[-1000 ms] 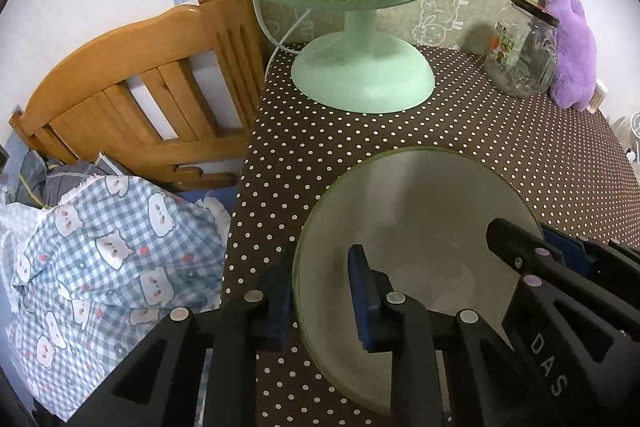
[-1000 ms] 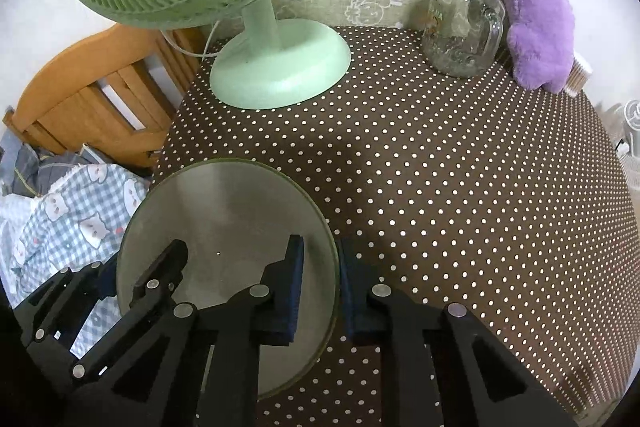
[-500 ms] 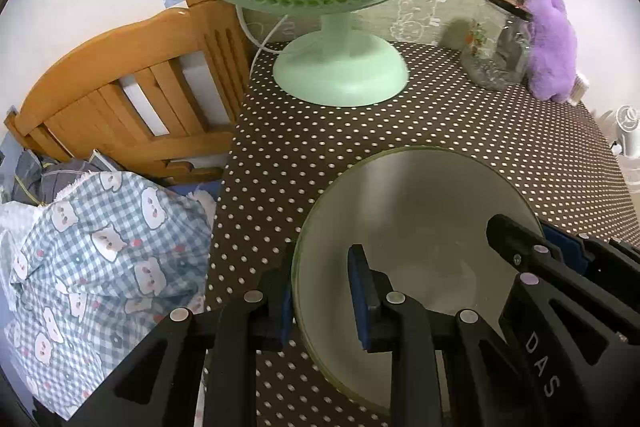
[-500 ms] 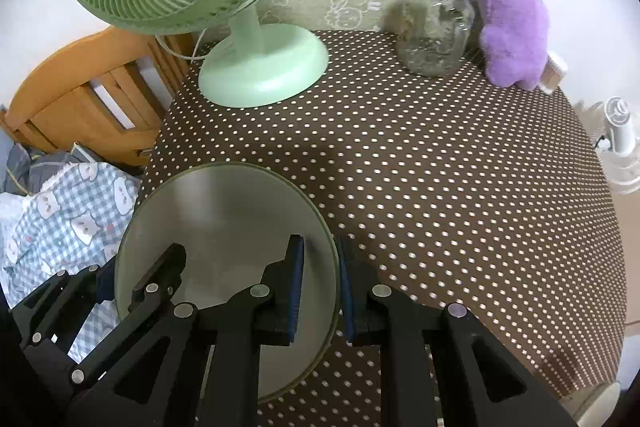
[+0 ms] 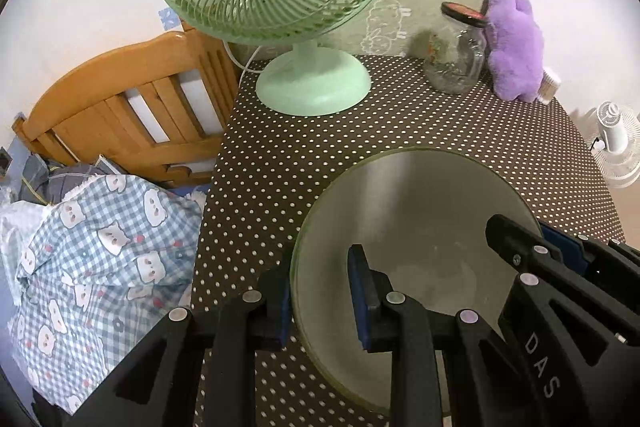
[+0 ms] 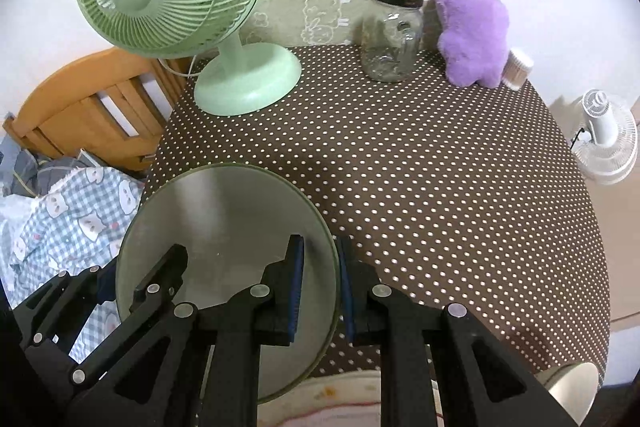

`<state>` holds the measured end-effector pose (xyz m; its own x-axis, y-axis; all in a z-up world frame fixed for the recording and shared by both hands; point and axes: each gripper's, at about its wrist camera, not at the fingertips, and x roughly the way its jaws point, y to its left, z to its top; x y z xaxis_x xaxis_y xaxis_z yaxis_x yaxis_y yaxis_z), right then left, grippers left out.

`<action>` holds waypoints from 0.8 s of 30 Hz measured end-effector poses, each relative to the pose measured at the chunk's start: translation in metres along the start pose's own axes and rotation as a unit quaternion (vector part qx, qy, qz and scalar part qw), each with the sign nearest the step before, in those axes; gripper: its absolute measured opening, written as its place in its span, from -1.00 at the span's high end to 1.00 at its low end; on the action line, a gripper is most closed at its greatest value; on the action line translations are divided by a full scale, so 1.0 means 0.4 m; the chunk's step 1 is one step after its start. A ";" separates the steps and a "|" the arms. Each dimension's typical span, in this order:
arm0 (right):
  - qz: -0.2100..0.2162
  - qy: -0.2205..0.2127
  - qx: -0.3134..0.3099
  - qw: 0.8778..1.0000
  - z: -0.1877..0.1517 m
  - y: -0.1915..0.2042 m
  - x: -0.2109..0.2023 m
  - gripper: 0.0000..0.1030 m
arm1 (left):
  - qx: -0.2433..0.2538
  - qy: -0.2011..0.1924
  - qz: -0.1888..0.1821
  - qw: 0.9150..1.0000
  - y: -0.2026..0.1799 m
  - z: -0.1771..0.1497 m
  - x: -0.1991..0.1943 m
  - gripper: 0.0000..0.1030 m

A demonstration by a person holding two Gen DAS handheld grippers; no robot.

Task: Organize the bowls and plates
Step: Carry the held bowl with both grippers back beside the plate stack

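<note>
A round pale-green plate (image 5: 416, 219) hangs above the dotted tablecloth, held by its rim from both sides. In the left wrist view my left gripper (image 5: 320, 287) is shut on the plate's left rim, one blue pad under the rim and one on top. The right gripper (image 5: 560, 255) shows there at the opposite rim. In the right wrist view the same plate (image 6: 224, 227) fills the lower left, and my right gripper (image 6: 322, 281) is shut on its right edge. The left gripper (image 6: 132, 275) grips the far side.
On the brown polka-dot table (image 6: 420, 167) stand a green desk fan (image 6: 248, 83), a glass jar (image 6: 390, 39) and a purple plush toy (image 6: 474, 27) along the back. A wooden headboard (image 5: 120, 107) and checked bedding (image 5: 92, 255) lie left. A beige rim (image 6: 572, 383) shows at the near right corner.
Both grippers have risen and drawn back from the fan, carrying the plate between them. The fan, jar and plush now look smaller and farther off. Both grips are unchanged.
</note>
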<state>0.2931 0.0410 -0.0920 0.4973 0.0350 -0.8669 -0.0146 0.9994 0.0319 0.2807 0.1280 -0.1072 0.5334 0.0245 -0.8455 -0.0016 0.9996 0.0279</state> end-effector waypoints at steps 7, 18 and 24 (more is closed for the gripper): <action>0.011 -0.010 -0.001 1.000 -0.021 -0.047 -0.068 0.61 | -0.008 -0.007 0.011 1.000 -0.050 -0.017 -0.063 0.57; 0.027 -0.024 -0.015 0.999 -0.062 -0.147 -0.183 0.61 | -0.020 -0.018 0.026 0.999 -0.160 -0.060 -0.170 0.57; 0.027 -0.029 -0.019 0.999 -0.092 -0.224 -0.237 0.61 | -0.022 -0.022 0.027 0.999 -0.238 -0.083 -0.216 0.57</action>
<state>0.2154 -0.0517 -0.0309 0.5441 0.0905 -0.8341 -0.0747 0.9954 0.0592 0.2066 0.0311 -0.0545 0.5690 0.0785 -0.8186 -0.0676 0.9965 0.0486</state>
